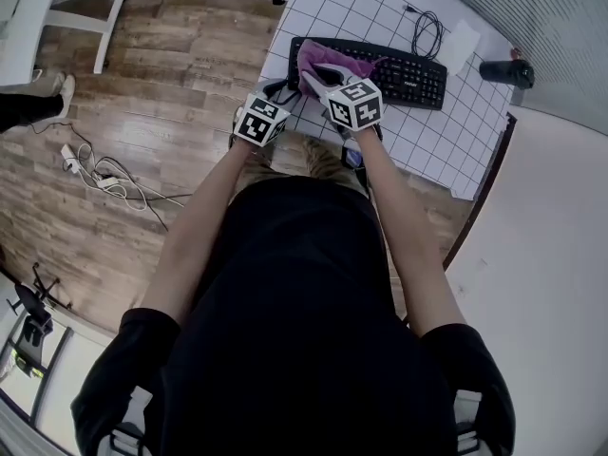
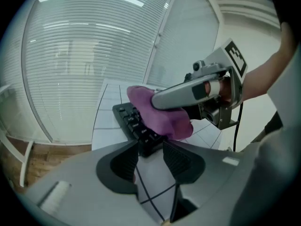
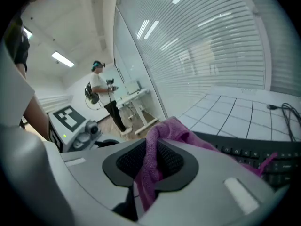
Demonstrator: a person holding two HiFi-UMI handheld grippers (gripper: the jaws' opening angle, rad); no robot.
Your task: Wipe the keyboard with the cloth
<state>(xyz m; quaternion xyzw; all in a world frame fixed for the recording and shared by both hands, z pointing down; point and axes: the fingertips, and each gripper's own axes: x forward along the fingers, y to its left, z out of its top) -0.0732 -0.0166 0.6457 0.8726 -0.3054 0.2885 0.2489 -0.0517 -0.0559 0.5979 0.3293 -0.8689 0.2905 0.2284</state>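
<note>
Arms: both forearms reach out toward 12 o'clock in the head view, and the two grippers sit just beside each other at the table's near edge.
Left gripper (image 2: 150,146): jaws apart, and the keyboard's (image 1: 408,76) near corner sits right at their mouth. I can't tell whether the pads touch it.
Right gripper (image 3: 151,147): at 3 o'clock of the left one, its pads clamped on the purple cloth (image 3: 175,128), with a fold hanging down between them.
Cloth: it's bunched up and spills from the right jaws over the keys at the keyboard's left end.
Keyboard: black, lying flat across the table at 12 to 1 o'clock of the grippers, and the rest of its keys are uncovered.
Table (image 1: 334,9): white top with a dark grid.
Cable (image 1: 427,32): a black loop at 12 o'clock of the keyboard's right end.
Floor (image 1: 142,84): wood planks out at 9 o'clock of the table.
Background: the right gripper view shows a person (image 3: 101,95) standing well off by a white desk.
</note>
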